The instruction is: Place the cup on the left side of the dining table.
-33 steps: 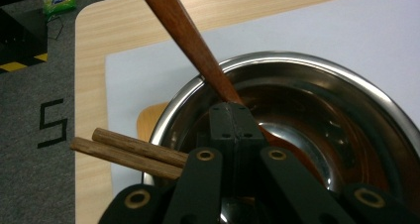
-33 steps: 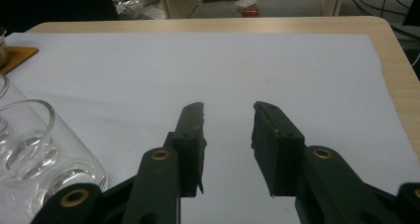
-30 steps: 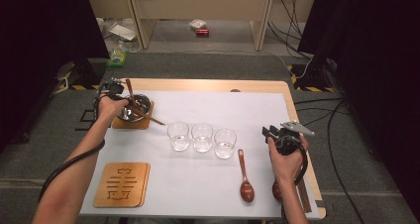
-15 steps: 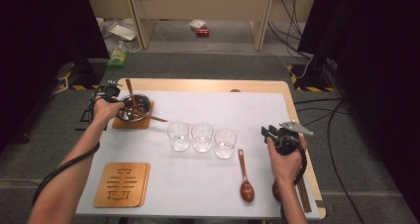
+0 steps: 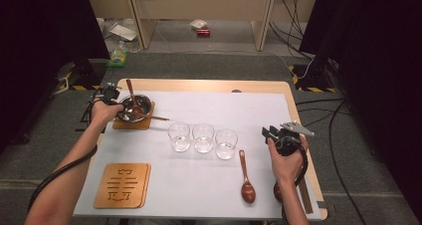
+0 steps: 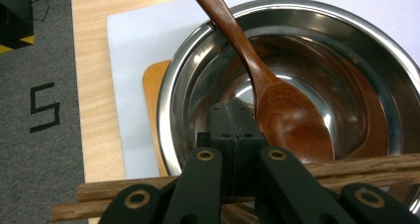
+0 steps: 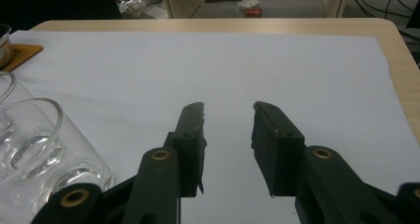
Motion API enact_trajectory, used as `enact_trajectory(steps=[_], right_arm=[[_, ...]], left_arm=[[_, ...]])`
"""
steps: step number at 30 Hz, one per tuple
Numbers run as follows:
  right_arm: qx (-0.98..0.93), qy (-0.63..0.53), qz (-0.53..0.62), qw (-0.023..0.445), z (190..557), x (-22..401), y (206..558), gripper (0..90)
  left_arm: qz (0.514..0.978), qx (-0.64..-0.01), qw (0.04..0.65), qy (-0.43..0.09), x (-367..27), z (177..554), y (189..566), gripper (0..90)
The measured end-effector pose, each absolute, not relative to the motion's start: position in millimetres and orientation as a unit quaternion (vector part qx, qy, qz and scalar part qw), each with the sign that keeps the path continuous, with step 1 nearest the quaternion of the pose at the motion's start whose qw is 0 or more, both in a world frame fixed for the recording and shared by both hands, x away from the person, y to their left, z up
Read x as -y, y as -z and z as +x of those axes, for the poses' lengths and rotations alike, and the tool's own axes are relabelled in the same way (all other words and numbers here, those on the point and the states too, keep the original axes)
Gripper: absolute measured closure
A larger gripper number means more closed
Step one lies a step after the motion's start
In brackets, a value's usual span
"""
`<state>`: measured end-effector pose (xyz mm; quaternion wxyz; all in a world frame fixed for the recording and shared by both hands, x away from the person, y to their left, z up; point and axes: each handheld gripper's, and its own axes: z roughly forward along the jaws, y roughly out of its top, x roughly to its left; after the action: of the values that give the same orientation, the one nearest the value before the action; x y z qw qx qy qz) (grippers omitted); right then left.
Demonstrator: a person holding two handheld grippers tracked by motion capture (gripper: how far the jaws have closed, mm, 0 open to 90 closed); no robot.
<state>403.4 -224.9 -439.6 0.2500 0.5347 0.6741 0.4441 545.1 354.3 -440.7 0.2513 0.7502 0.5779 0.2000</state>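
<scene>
A steel bowl (image 5: 142,101) (image 6: 346,50) stands on a wooden coaster (image 5: 130,124) at the table's back left. In the bowl leans a dark wooden spoon (image 5: 131,94) (image 6: 282,100), and a pair of chopsticks (image 5: 155,118) (image 6: 356,167) lies across its rim. My left gripper (image 5: 121,114) (image 6: 233,122) reaches over the near rim into the bowl, above the chopsticks, jaws shut together with nothing between them, tips just beside the spoon's scoop. My right gripper (image 5: 269,132) (image 7: 228,110) hovers open and holding nothing over the white sheet at the right.
Three clear glasses (image 5: 203,138) (image 7: 29,144) stand in a row mid-table. A second wooden spoon (image 5: 246,179) lies in front of them. Under my right forearm lie another spoon (image 5: 277,192) and chopsticks (image 5: 304,197). A carved wooden coaster (image 5: 123,185) sits front left.
</scene>
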Motion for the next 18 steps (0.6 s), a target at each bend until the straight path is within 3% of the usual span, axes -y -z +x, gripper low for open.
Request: enact_trajectory(steps=[18], right_arm=[[-0.675, -0.445, 0.533, 0.25, 403.8, 223.2, 439.9, 65.4]], left_arm=[[0.753, -0.577, 0.25, -0.195, -356.6, 537.0, 441.8, 89.3]])
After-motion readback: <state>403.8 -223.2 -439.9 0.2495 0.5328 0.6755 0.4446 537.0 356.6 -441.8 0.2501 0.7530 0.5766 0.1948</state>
